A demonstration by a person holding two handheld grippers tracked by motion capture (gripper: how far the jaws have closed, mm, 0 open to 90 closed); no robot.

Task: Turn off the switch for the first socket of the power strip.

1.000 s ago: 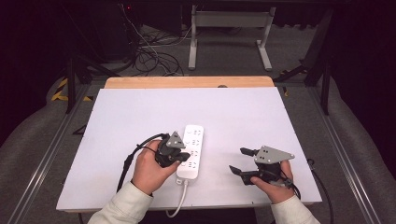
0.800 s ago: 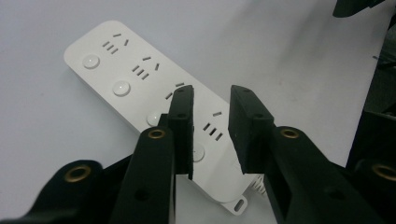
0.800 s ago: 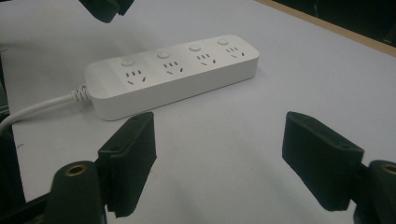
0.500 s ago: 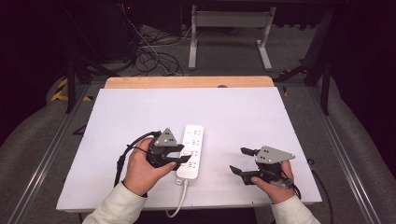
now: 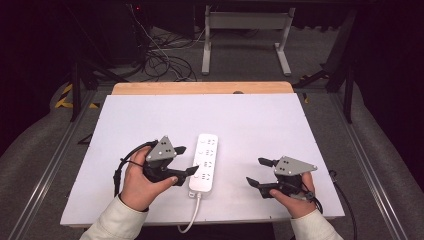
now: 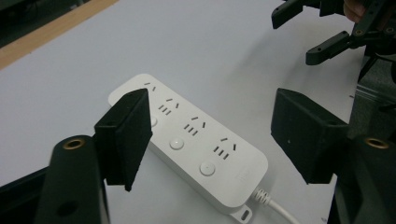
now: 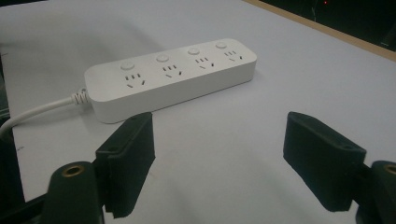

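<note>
White rectangular plastic power strip [image 5: 204, 162] with four socket groups and four round buttons lies flat near the middle of the white surface [image 5: 260, 120], long axis running away from the person, closer to the near edge than the far one. Its white cable [image 5: 189, 220] leaves the near end and runs off the surface's near edge.

Left tool [image 5: 185, 161], black two-jaw with a grey three-cornered plate on top, held in the left hand [image 5: 142, 182]. Jaws spread wide apart, nothing between the pads. Tips sit just beside the strip's left long edge; whether the nearer tip touches the strip cannot be told from the high view. Left gripper view: the strip [image 6: 191, 140] lies below and between the two black jaws, cable end toward the bottom right.

Right tool [image 5: 261, 172], same build, held in the right hand [image 5: 295, 197]. Jaws also wide apart and empty. It rests to the right of the strip, clearly apart from it, tips pointing toward it. Right gripper view: the strip [image 7: 173, 77] lies beyond the jaws, bare white surface between.

Far edge of the surface shows a light wooden strip [image 5: 200, 88]. Beyond it, grey floor with a tangle of black cables [image 5: 160, 62] and a pale metal frame leg [image 5: 245, 35].
</note>
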